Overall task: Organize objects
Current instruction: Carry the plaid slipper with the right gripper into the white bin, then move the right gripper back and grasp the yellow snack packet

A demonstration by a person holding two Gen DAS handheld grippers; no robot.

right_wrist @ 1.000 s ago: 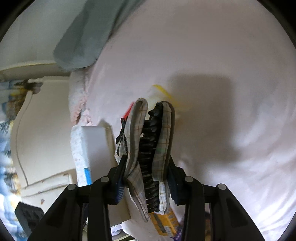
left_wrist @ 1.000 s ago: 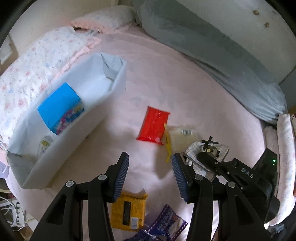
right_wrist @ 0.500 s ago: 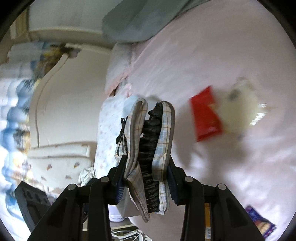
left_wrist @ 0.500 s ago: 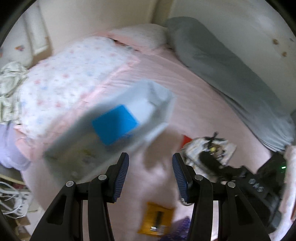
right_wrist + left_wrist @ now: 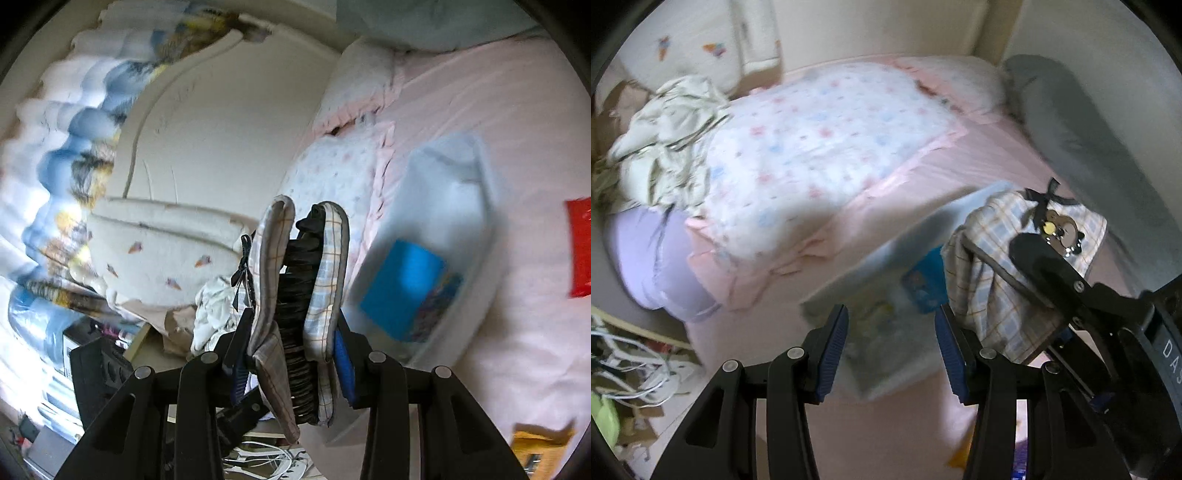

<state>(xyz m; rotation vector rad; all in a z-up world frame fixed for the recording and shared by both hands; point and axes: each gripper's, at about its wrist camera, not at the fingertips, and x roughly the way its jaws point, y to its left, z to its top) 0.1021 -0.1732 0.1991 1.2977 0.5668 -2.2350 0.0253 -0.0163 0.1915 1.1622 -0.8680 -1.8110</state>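
Carry step: right gripper (image 5: 291, 354) fingers pinching plaid pouch (image 5: 325, 288), white bin (image 5: 454, 206) right of fingers.
Left gripper (image 5: 890, 354) fingers spread, empty, bin just ahead; next: move pouch over bin, release.

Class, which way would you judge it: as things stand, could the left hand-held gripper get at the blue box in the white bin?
Probably yes. The left hand-held gripper is empty, jaws apart, aimed at the white bin; the blue box lies beyond, partly hidden by the plaid pouch.
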